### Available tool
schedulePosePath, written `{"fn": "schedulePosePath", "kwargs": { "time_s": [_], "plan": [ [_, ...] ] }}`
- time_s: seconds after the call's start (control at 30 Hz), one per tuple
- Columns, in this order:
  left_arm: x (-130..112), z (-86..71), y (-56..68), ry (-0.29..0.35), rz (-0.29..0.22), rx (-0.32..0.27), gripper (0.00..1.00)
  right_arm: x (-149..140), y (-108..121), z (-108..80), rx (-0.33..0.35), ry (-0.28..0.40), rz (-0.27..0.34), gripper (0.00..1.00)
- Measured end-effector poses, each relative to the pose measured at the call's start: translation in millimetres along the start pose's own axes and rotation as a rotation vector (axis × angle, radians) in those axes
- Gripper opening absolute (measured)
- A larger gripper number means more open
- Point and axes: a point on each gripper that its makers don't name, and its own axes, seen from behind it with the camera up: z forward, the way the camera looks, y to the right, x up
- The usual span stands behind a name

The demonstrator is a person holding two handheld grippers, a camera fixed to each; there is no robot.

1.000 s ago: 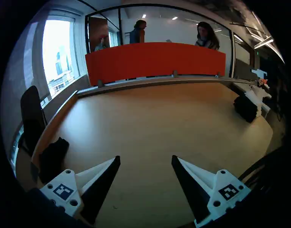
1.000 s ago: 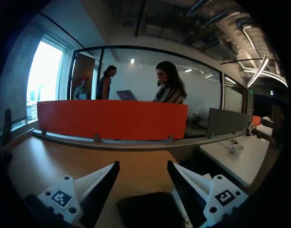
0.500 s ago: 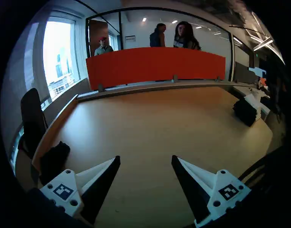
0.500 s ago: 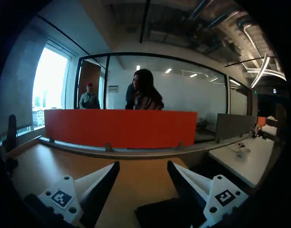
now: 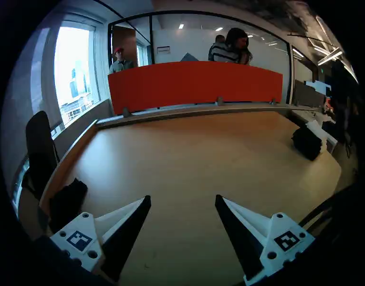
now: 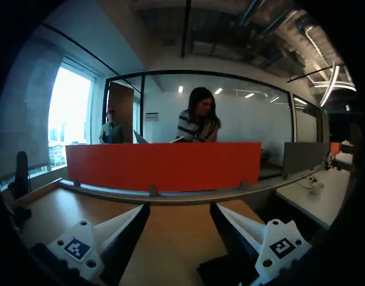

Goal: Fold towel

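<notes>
Wooden desk stretches ahead of our left gripper, jaws spread and empty. Our right gripper, equally spread, hovers over a dark heap at bottom centre, probably the towel; we should lower squarely onto its edge.

1. The left gripper hangs over a light brown wooden tabletop, its white, black-faced fingers spread wide with nothing between them.
2. A dark, soft bundle lies at the table's left edge, just beside a black office chair.
3. Another dark, blocky bundle sits at the table's far right edge, with something white touching it.
4. A long orange partition panel stands along the far edge.
5. Behind it, a person in a striped top and a person in a red cap stand near a bright window.
</notes>
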Motion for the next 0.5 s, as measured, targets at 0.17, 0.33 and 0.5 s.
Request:
{"fn": "schedulePosePath", "kwargs": {
  "time_s": [0.17,0.33,0.5],
  "plan": [
    [1,0.2,-0.2,0.005,-0.005,0.0,1.0,-5,-23,4.6,0.027,-0.002,-0.009,0.97],
    [5,1.3,-2.6,0.015,-0.011,0.004,1.0,-3,-39,7.0,0.036,-0.003,-0.015,0.97],
    [14,3.6,-7.7,0.036,-0.014,0.01,1.0,-3,-52,8.1,0.048,-0.005,-0.006,0.97]
  ]
}}
